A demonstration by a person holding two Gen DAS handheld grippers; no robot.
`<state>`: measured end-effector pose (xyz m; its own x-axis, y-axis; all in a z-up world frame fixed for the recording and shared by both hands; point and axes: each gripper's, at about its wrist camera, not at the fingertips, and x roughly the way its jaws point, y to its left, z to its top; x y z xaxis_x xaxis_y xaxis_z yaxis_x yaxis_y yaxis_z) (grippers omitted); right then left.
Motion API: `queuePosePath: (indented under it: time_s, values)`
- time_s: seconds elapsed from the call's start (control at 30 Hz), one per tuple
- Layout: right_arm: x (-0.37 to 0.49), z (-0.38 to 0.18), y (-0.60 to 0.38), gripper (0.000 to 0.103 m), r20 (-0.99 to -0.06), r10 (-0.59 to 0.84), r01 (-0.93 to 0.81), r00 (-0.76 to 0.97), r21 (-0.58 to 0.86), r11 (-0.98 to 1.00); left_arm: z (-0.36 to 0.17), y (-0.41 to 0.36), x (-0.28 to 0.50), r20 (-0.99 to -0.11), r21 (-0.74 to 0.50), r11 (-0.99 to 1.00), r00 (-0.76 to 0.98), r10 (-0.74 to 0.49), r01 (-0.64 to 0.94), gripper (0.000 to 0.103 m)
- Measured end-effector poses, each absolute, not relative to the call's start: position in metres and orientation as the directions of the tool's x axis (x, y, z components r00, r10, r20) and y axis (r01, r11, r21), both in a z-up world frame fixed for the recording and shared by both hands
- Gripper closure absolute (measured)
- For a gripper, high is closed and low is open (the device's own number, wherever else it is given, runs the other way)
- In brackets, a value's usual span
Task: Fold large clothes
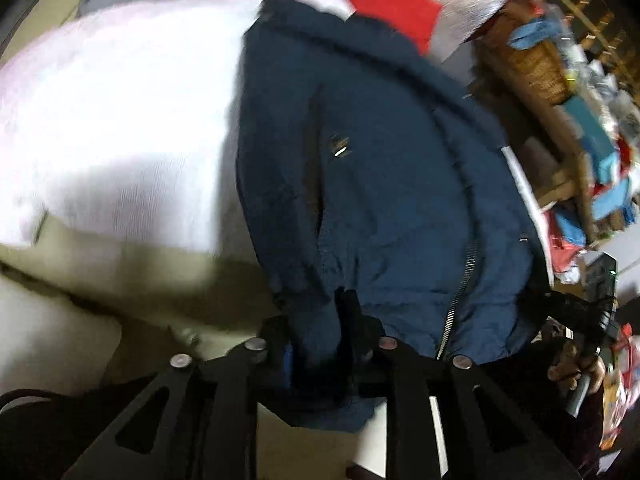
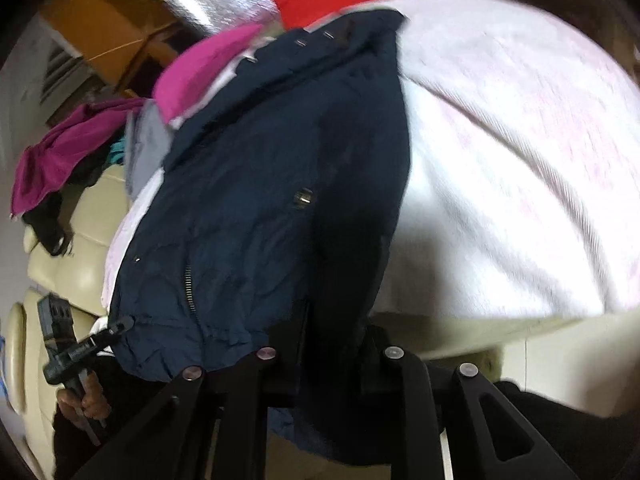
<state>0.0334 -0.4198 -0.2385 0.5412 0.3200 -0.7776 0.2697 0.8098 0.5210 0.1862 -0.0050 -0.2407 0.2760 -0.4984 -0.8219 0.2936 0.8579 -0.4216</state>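
Both the left gripper [image 1: 320, 336] and right gripper [image 2: 336, 344] pinch the hem of the navy jacket [image 1: 380, 184], spread over a white cloth [image 1: 120, 128]; no writing is readable.

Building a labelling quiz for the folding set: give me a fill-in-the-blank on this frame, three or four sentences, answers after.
1. Both grippers are shut on the hem of a ____ blue jacket.
2. The jacket lies on top of a large ____ garment.
3. The jacket's front closes with a metal ____.
4. In the left wrist view, the right gripper shows at the ____ edge of the picture.

Missing words: navy; white; zipper; right
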Motion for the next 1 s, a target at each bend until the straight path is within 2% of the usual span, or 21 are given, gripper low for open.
queuePosePath:
  time_s: [0.07, 0.1, 0.17, 0.2, 0.23, 0.27, 0.33, 0.4, 0.53, 0.73, 0.8, 1.0]
  values:
    - [0.035, -0.248, -0.428, 0.062, -0.792, 0.326, 0.316, 0.517, 0.53, 0.787, -0.249, -0.004, 0.193, -0.838, -0.424, 0.868, 0.252, -0.484, 0.258, 0.065]
    - [0.036, -0.25, -0.429, 0.047, -0.792, 0.329, 0.322, 0.514, 0.534, 0.782, -0.253, -0.004, 0.196, -0.84, -0.431, 0.868, 0.241, -0.486, 0.248, 0.065]
    - [0.039, -0.254, -0.428, 0.046, -0.787, 0.338, 0.305, 0.517, 0.538, 0.786, -0.256, -0.006, 0.194, -0.837, -0.438, 0.862, 0.234, -0.495, 0.254, 0.066]
    - [0.039, -0.255, -0.423, 0.048, -0.785, 0.348, 0.286, 0.513, 0.538, 0.793, -0.256, -0.006, 0.194, -0.831, -0.448, 0.854, 0.231, -0.507, 0.263, 0.067]
    - [0.04, -0.255, -0.419, 0.059, -0.785, 0.353, 0.268, 0.51, 0.534, 0.802, -0.254, -0.006, 0.193, -0.823, -0.458, 0.846, 0.228, -0.52, 0.274, 0.074]
    - [0.039, -0.254, -0.416, 0.066, -0.791, 0.34, 0.257, 0.508, 0.516, 0.817, -0.254, -0.001, 0.191, -0.816, -0.467, 0.838, 0.228, -0.532, 0.283, 0.08]
    - [0.035, -0.25, -0.41, 0.08, -0.797, 0.314, 0.239, 0.516, 0.485, 0.841, -0.248, 0.001, 0.189, -0.796, -0.49, 0.819, 0.23, -0.56, 0.297, 0.085]
    - [0.032, -0.242, -0.406, 0.084, -0.786, 0.307, 0.22, 0.537, 0.482, 0.848, -0.239, 0.003, 0.184, -0.777, -0.504, 0.805, 0.243, -0.581, 0.314, 0.087]
    - [0.023, -0.221, -0.401, 0.087, -0.762, 0.297, 0.174, 0.576, 0.469, 0.866, -0.217, 0.012, 0.175, -0.735, -0.525, 0.776, 0.274, -0.62, 0.349, 0.088]
    - [-0.004, -0.196, -0.391, 0.087, -0.744, 0.346, 0.063, 0.572, 0.46, 0.885, -0.185, 0.015, 0.151, -0.723, -0.499, 0.763, 0.288, -0.628, 0.412, 0.089]
    - [-0.015, -0.192, -0.394, 0.087, -0.725, 0.388, 0.042, 0.568, 0.497, 0.867, -0.18, 0.019, 0.143, -0.713, -0.51, 0.753, 0.284, -0.641, 0.416, 0.089]
    - [-0.025, -0.162, -0.419, 0.09, -0.556, 0.527, -0.021, 0.642, 0.675, 0.738, -0.136, 0.027, 0.146, -0.647, -0.566, 0.705, 0.3, -0.701, 0.427, 0.089]
